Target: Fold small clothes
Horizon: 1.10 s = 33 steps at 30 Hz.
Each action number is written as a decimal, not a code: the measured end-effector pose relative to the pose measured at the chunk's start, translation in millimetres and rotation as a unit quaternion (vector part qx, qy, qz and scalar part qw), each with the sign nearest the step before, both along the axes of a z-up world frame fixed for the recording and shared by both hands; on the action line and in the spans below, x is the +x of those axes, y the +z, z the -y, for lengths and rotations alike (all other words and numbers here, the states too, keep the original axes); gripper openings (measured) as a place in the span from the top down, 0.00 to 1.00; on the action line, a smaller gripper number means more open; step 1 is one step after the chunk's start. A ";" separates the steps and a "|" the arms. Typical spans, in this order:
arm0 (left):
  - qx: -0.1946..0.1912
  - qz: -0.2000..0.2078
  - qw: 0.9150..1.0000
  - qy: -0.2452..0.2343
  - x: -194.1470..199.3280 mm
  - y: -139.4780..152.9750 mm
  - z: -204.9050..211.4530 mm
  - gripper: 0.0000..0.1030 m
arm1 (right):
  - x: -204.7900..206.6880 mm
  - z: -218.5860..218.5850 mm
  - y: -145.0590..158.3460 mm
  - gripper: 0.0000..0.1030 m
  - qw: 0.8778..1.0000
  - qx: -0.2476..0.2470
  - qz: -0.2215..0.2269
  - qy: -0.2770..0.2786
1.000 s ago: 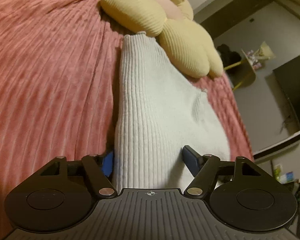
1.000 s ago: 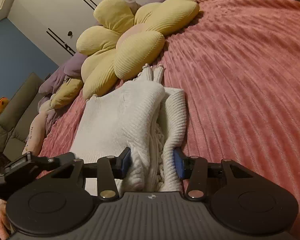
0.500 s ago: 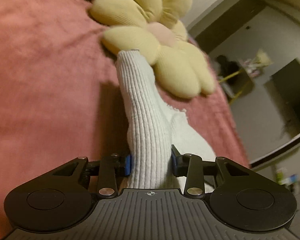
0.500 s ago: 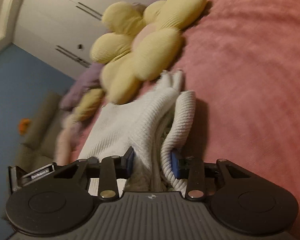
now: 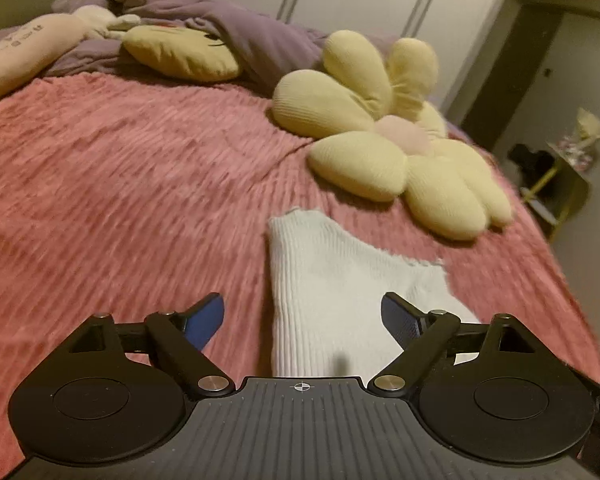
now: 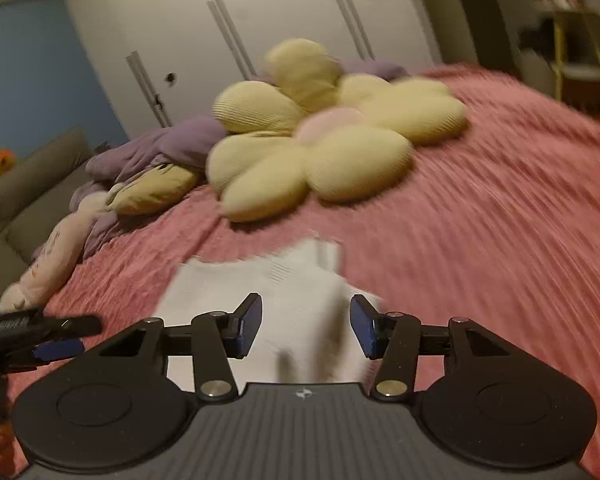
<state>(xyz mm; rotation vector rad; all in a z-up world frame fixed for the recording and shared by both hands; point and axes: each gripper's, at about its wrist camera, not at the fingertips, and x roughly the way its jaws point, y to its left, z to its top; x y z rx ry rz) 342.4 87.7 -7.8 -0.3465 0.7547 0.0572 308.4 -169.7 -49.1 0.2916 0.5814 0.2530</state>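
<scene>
Your white ribbed knit top (image 5: pixel 332 292) lies flat on the pink bedspread (image 5: pixel 120 200), in front of both grippers and just short of the yellow flower cushion (image 5: pixel 388 144), not touching it. The left wrist view shows vertical ribbing, a narrow end with a frilled edge pointing toward the cushion, and a wider section with a ragged-looking hem off to the right.

Your left gripper (image 5: pixel 302 322) has its jaws spread wide; the blue pads straddle the near part of the top and grip nothing. Your right gripper (image 6: pixel 305 329) has jaws parted more narrowly, with the fabric visible between the pads but not pinched.

The near edge of the top is cut off behind both gripper bodies, so its full outline and any layering can't be made out. The right wrist view is motion-blurred, so knit detail and edges are smeared there. Part of your left gripper pokes in at that view's left edge.
</scene>
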 end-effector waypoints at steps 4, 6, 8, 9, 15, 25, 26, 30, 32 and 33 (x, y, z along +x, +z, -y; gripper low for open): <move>-0.003 -0.012 0.996 0.089 17.4 -25.7 0.1 0.12 | 19.6 -50.4 -11.3 0.60 0.998 -0.062 0.015 0.018; -0.013 -0.025 0.994 0.108 24.5 -39.7 -2.2 0.13 | 25.3 -61.0 -22.7 0.61 0.997 -0.073 0.015 0.022; -0.009 -0.029 0.993 0.116 30.7 -53.3 0.1 0.13 | 33.2 -65.0 -35.4 0.61 0.995 -0.096 0.015 0.016; -0.009 -0.030 0.993 0.111 30.8 -58.5 3.1 0.13 | 38.1 -64.3 -43.7 0.62 0.993 -0.114 0.008 0.007; 0.098 0.001 0.991 0.086 31.6 -83.3 37.4 0.06 | 26.8 -50.5 -74.6 0.64 0.991 -0.123 0.046 -0.006; 0.093 0.023 0.989 0.111 30.0 -98.3 37.5 0.00 | 30.5 -49.1 -92.0 0.64 0.991 -0.113 0.073 -0.011; 0.092 0.024 0.989 0.112 29.6 -99.0 37.4 0.00 | 30.5 -48.9 -93.4 0.63 0.991 -0.112 0.076 -0.012; 0.100 0.020 0.988 0.112 31.3 -97.8 39.1 0.00 | 31.8 -49.8 -94.3 0.63 0.990 -0.113 0.078 -0.013; 0.096 0.010 0.989 0.110 32.8 -94.0 37.7 0.00 | 31.9 -51.0 -91.8 0.63 0.990 -0.116 0.073 -0.012; 0.089 0.002 0.990 0.108 32.9 -91.0 35.5 0.00 | 32.2 -51.4 -89.9 0.62 0.991 -0.117 0.071 -0.011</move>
